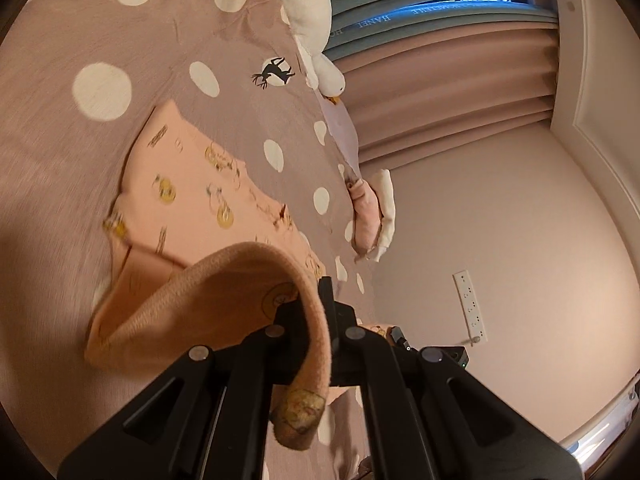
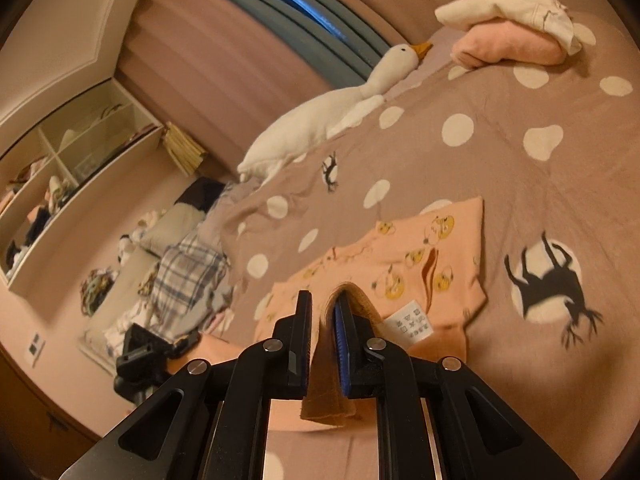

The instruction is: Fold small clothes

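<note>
Two handheld grippers lift the ribbed hem of a small peach printed garment off a bed.

The left gripper (image 1: 320, 320) and right gripper (image 2: 324, 332) are each clenched on the hem. The garment (image 2: 420, 256) looks light, soft and floppy; its hem is the sensible hold. It lies mid-bedspread (image 2: 500, 168), long axis running away toward the far edge, where a plush goose (image 2: 320, 120) lies.

Left claw (image 1: 320, 320), right claw (image 2: 324, 336) both clamped.
</note>
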`<state>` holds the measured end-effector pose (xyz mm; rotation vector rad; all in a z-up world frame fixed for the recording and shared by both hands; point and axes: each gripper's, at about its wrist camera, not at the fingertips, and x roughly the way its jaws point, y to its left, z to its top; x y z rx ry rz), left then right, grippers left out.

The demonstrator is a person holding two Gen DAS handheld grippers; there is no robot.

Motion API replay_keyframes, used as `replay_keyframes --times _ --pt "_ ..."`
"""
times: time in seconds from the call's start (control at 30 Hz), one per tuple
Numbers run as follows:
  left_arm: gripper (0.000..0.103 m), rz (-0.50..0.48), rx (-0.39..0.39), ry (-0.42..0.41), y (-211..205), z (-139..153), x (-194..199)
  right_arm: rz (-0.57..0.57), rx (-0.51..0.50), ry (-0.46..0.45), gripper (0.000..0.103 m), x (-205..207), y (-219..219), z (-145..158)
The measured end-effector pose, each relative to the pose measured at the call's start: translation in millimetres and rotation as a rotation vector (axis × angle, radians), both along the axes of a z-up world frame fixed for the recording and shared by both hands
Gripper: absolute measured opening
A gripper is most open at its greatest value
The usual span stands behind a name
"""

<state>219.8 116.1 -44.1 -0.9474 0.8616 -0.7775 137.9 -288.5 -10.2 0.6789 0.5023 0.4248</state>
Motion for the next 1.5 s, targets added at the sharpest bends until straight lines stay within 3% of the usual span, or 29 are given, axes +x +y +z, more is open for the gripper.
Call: replay_keyframes --times 0.27,0.43,0.57,0.7,0.77,0.8,0.83,0.87,0.93,1.03,1.13,1.17,1.27,1.37,1.5 --pt "0.000 0.017 0.010 -0.006 -10 7 50 -0.061 -0.013 -0.012 0.007 39 -15 9" --pt "0.000 0.044 0.058 0.019 -15 2 89 -0.101 -0.030 0.005 0.007 69 -24 16" --pt "0.000 0.062 0.113 0.084 -20 -18 119 -0.123 -0.061 0.072 0.007 99 -27 6" --pt "0.000 0.045 0.179 0.214 -27 -49 143 -0.091 -0.092 0.190 0.007 131 -24 -16" --pt "0.005 0.014 0.207 0.271 -30 -59 152 -0.079 -0.095 0.254 0.007 141 -24 -26" --pt "0.014 0.005 0.203 0.296 -31 -62 157 -0.069 -0.070 0.302 0.007 149 -27 -34" --pt "0.029 0.003 0.185 0.319 -30 -64 162 -0.071 -0.036 0.332 0.007 154 -31 -39" --pt "0.038 0.003 0.165 0.333 -29 -64 166 -0.079 0.022 0.366 0.007 160 -38 -45" --pt "0.062 0.042 0.064 0.375 -22 -66 176 -0.085 0.142 0.398 0.007 168 -51 -54" --pt "0.074 0.133 0.024 0.377 -12 -61 188 -0.132 0.307 0.412 0.009 175 -69 -66" --pt "0.081 0.200 0.022 0.381 -2 -56 196 -0.230 0.338 0.392 0.030 173 -84 -69" --pt "0.081 0.218 0.009 0.383 3 -56 195 -0.250 0.338 0.387 0.032 171 -88 -69" --pt "0.081 0.245 0.044 0.335 11 -46 187 -0.257 0.266 0.339 0.032 157 -88 -57" --pt "0.081 0.206 0.087 0.279 11 -36 175 -0.184 0.091 0.254 0.032 140 -72 -31" --pt "0.080 0.056 0.282 0.188 -20 -19 152 0.021 -0.089 0.189 0.032 133 -30 -10"
